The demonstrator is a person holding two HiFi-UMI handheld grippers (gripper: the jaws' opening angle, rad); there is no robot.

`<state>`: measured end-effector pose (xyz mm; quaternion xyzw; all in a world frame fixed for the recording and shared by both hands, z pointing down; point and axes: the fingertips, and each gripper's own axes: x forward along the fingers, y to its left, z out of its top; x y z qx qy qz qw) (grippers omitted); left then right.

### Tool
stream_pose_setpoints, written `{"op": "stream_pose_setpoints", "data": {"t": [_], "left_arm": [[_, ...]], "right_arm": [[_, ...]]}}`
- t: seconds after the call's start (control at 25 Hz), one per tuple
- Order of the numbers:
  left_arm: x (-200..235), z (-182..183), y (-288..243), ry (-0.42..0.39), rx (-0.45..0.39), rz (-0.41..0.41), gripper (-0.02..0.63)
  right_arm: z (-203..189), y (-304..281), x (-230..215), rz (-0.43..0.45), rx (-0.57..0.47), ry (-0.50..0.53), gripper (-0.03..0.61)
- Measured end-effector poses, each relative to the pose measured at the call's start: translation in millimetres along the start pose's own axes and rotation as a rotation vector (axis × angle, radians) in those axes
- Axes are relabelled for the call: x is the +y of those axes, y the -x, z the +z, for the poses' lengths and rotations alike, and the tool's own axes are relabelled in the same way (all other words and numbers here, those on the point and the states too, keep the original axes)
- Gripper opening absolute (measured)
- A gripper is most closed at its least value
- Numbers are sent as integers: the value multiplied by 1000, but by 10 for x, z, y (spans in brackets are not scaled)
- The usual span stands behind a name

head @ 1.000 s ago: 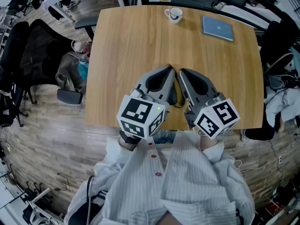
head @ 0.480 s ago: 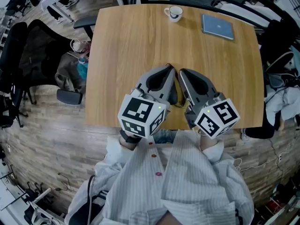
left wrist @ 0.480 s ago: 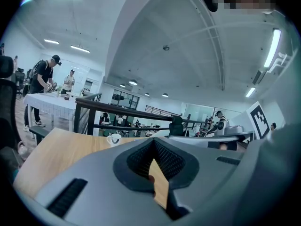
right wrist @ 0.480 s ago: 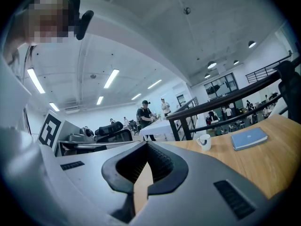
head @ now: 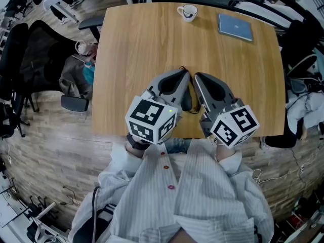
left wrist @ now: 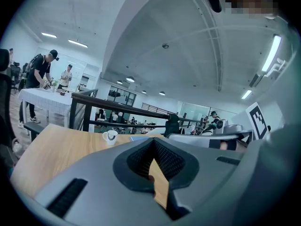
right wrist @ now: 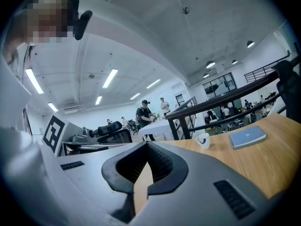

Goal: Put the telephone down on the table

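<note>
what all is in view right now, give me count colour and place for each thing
table: one, light wood, centre, under both grippers
mug: one, white, far edge of the table
book: one, blue, lying flat near the table's far right corner
office chair: one, black, on the floor left of the table
railing: one, black, beyond the table's far edge
telephone: none visible in any view
left gripper: one, grey, over the table's near half, jaws together, nothing between them
right gripper: one, grey, beside the left one, jaws together, nothing between them
shirt: one, white striped, bottom of the head view
</note>
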<state>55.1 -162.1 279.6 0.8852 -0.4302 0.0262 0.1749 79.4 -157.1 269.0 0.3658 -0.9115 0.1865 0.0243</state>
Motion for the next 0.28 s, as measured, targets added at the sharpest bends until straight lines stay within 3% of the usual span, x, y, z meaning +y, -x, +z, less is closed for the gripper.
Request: {"op": "stream_pose_setpoints", "data": {"t": [0.28], "left_arm": [[2, -114, -77, -42, 61, -91, 9]], "right_arm": [[13, 83, -64, -22, -2, 13, 34]]}}
